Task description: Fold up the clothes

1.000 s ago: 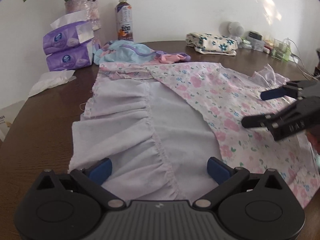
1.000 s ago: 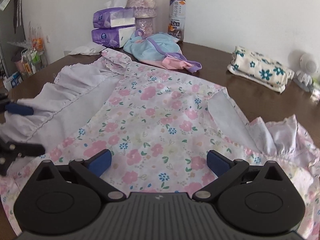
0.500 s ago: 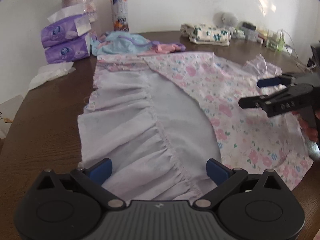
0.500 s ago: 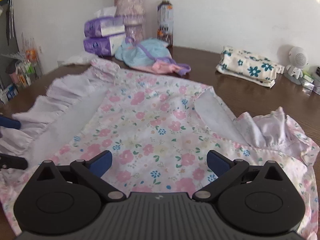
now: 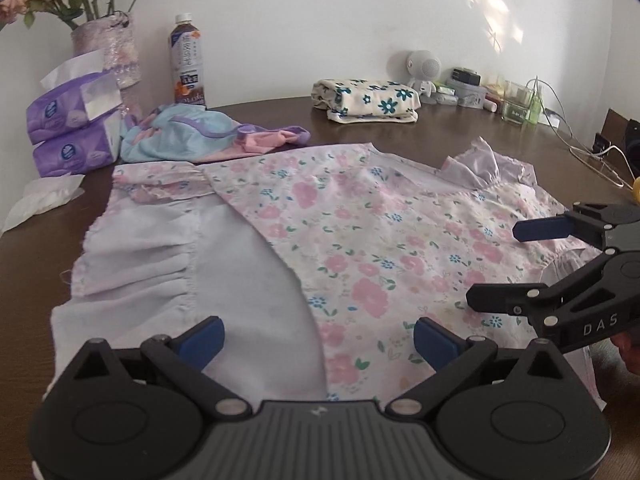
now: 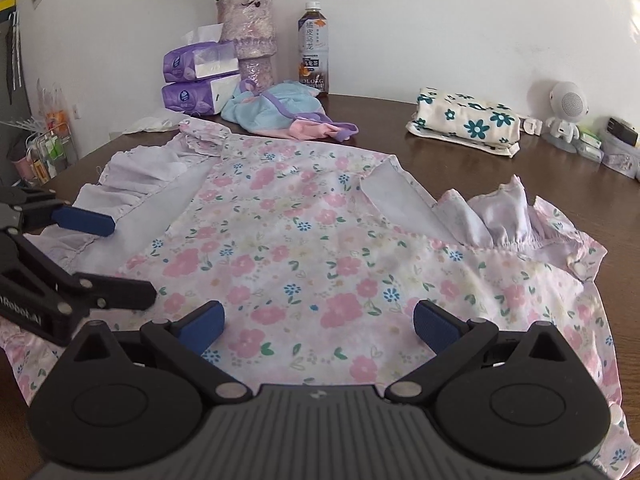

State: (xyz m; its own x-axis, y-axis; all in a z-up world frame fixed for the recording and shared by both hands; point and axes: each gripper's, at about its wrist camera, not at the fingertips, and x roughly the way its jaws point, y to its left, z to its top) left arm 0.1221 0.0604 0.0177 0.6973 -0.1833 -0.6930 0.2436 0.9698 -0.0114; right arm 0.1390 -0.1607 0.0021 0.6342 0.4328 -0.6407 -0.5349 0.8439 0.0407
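Note:
A pink floral dress [image 5: 372,248] [image 6: 304,248] lies spread on the dark wooden table [image 5: 36,248], its left side folded over so the pale lilac inside [image 5: 224,280] faces up. My left gripper [image 5: 316,338] hovers open above the dress's near hem, with nothing between its fingers. My right gripper [image 6: 316,326] hovers open over the floral part, also holding nothing. Each gripper shows in the other's view: the right one [image 5: 496,266] at the right edge, the left one [image 6: 128,258] at the left edge.
At the back lie a crumpled blue and pink garment [image 5: 192,136] and a folded cream floral cloth [image 5: 368,100]. Purple tissue packs [image 5: 72,132], a vase with flowers [image 5: 108,48] and a bottle [image 5: 186,68] stand at the back left. Small items and cables [image 5: 520,100] crowd the back right.
Both grippers have lifted and drawn nearer each other over the dress, and stayed open. The dress itself lies as before.

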